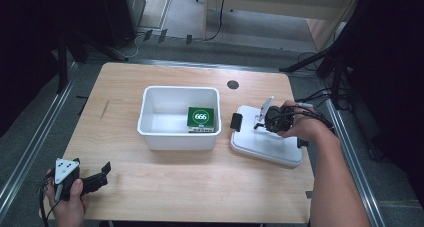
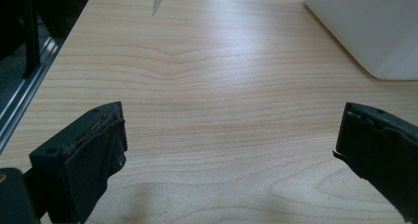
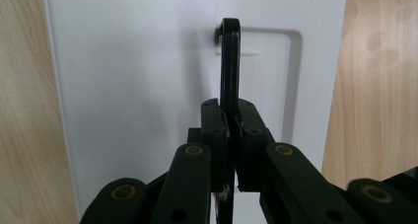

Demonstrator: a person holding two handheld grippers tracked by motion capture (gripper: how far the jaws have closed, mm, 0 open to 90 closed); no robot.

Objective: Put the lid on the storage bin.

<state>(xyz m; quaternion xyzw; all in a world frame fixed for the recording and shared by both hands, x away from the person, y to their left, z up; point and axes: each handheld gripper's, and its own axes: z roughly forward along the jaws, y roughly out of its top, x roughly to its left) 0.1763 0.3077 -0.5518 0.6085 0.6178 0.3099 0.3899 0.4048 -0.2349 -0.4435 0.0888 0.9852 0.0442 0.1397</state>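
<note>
Lid (image 1: 265, 142), white and flat, lies near the desk's (image 1: 165, 187) right edge, just right of the white bin (image 1: 150, 124). My right tool (image 3: 230, 123) is pinched narrow on the lid's black handle (image 3: 229, 61). My left tool (image 1: 100, 177) rests by the desk's near left corner, gaping wide on nothing. A green box (image 1: 201, 118) sits inside the bin

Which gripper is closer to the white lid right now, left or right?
Right. The right gripper is over the white lid, its fingers shut on the lid's black handle. The left gripper rests open at the table's near left corner, beyond the white bin.
</note>
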